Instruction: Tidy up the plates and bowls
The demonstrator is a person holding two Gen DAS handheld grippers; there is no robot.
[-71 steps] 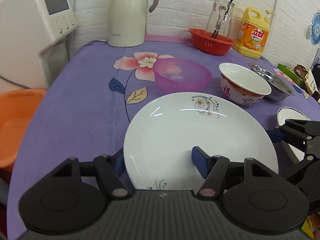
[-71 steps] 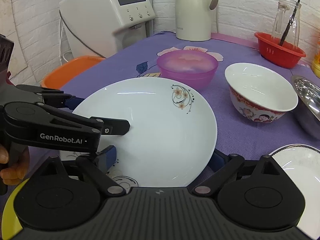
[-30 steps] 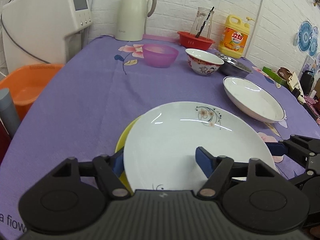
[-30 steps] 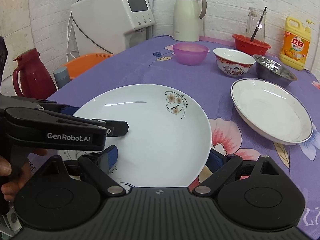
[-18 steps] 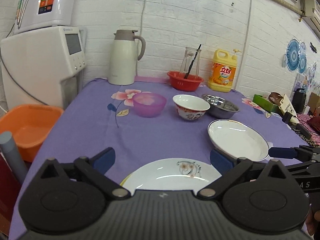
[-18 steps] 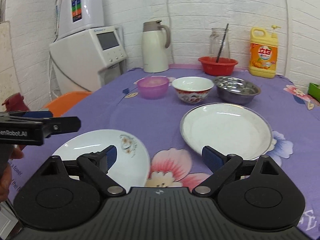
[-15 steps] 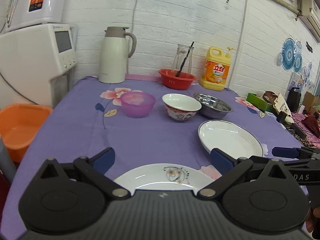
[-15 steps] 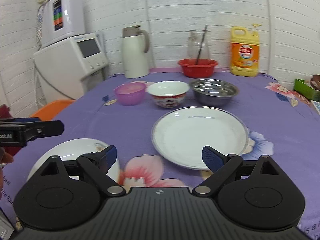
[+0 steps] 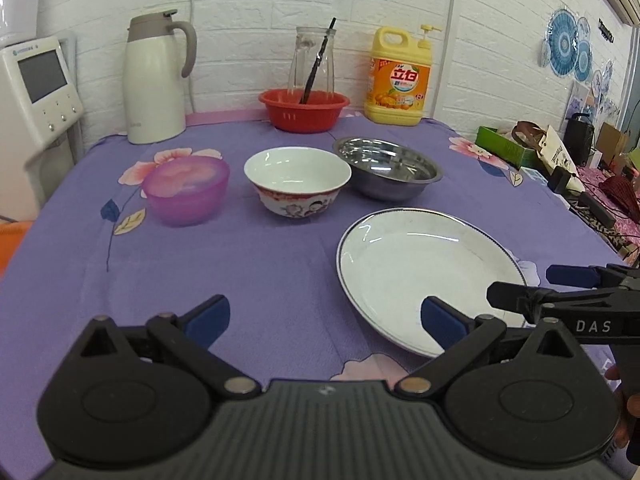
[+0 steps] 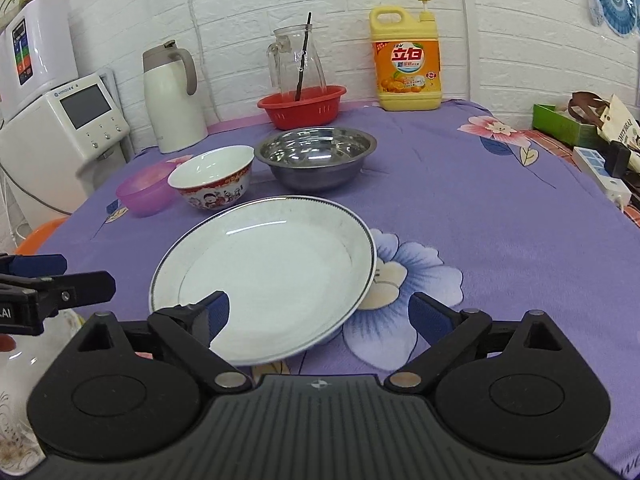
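Both our grippers are released and hold nothing. Our left gripper (image 9: 324, 320) hovers over the purple table (image 9: 260, 264), its right pad (image 9: 438, 320) above the near edge of the rimmed plate (image 9: 428, 276). Our right gripper (image 10: 316, 316) hangs over the same plate (image 10: 268, 268), its left pad (image 10: 216, 312) above the plate's near rim and its right pad (image 10: 428, 318) over the cloth just right of the plate.

Taking the rimmed plate as our landmark: the china bowl (image 9: 298, 180) stands behind it to the left, the steel bowl (image 9: 388, 166) directly behind it, and the pink bowl (image 9: 186, 188) farther left beyond the china bowl. None of the three touches the plate. Behind them a red basket (image 9: 304, 110) holds a glass jug (image 9: 312, 64), with a thermos (image 9: 154, 80) to its left and a detergent bottle (image 9: 400, 76) to its right.

Left of the plate, at the edge of the right wrist view, a white floral plate (image 10: 16, 420) shows under the left gripper's arm; we cannot tell what it rests on.
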